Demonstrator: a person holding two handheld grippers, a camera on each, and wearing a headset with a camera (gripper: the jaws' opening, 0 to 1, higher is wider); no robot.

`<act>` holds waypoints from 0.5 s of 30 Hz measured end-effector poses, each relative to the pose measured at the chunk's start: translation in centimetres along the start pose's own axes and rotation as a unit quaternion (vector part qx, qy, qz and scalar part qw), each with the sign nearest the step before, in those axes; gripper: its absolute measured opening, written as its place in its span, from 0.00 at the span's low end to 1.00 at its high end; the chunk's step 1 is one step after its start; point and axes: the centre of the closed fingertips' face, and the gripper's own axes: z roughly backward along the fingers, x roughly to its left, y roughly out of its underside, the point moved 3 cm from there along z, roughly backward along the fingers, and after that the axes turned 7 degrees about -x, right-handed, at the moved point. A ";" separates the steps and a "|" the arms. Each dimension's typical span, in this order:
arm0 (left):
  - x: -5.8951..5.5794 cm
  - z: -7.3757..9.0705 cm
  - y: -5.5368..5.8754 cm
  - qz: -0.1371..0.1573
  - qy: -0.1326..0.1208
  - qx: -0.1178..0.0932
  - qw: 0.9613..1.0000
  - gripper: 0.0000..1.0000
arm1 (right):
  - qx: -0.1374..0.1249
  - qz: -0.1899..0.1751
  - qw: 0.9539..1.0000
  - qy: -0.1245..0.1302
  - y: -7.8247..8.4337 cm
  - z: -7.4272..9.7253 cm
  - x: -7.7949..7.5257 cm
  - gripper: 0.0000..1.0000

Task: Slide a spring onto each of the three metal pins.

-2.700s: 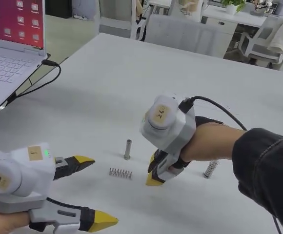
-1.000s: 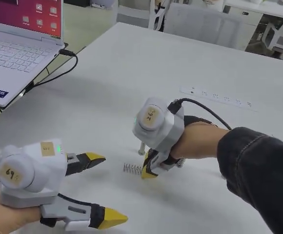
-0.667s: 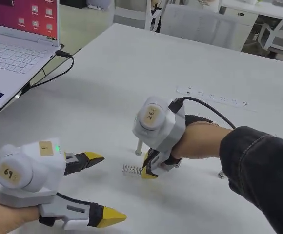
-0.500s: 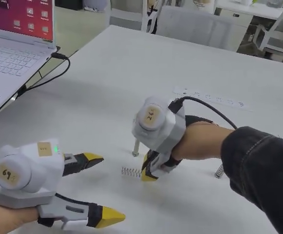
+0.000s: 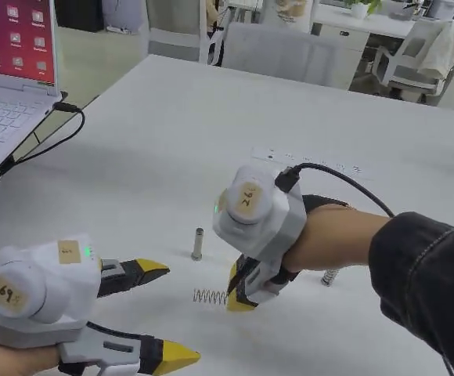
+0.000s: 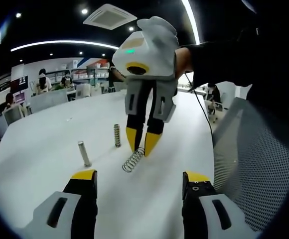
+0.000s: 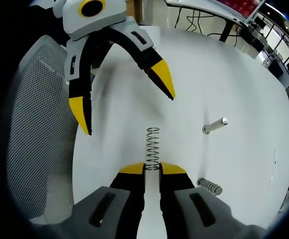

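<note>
A bare spring [image 5: 209, 296] [image 7: 153, 144] lies flat on the white table [image 5: 156, 141]. My right gripper [image 5: 238, 298] [image 7: 153, 168] is down at the spring's right end, jaws shut on it. An upright bare metal pin [image 5: 198, 244] [image 6: 84, 153] [image 7: 214, 125] stands just behind the spring. A second pin wearing a spring [image 5: 329, 276] [image 6: 117, 135] [image 7: 209, 186] stands by my right wrist. My left gripper [image 5: 167, 313] [image 6: 140, 177] hovers open at the near left, pointing at the spring, with nothing between its jaws. It also shows in the right gripper view as the left gripper [image 7: 127, 99].
An open laptop [image 5: 4, 86] sits at the far left with a black cable [image 5: 51, 137] trailing from it. A white power strip [image 5: 305, 160] lies behind my right hand. Office chairs [image 5: 278, 51] stand past the table's far edge.
My right gripper has moved left from beside the spring to its right end and shut on it. The left gripper has stayed open in place. The head camera has shifted.
</note>
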 end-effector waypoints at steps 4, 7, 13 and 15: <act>-0.6 -0.3 -0.5 -0.006 0.017 -0.004 1.000 0.59 | -0.004 0.001 1.000 0.001 0.1 0.8 0.8 0.08; -1.0 -0.4 -0.8 -0.011 0.027 -0.007 1.000 0.54 | -0.004 0.003 1.000 -0.001 0.2 1.1 1.5 0.08; -2.0 -0.6 -1.4 -0.013 0.046 -0.017 0.999 0.41 | -0.003 0.010 1.000 -0.008 0.1 1.7 2.7 0.08; -2.2 -0.6 -1.5 -0.015 0.050 -0.017 0.998 0.39 | -0.001 0.012 1.000 -0.011 0.1 1.8 3.0 0.08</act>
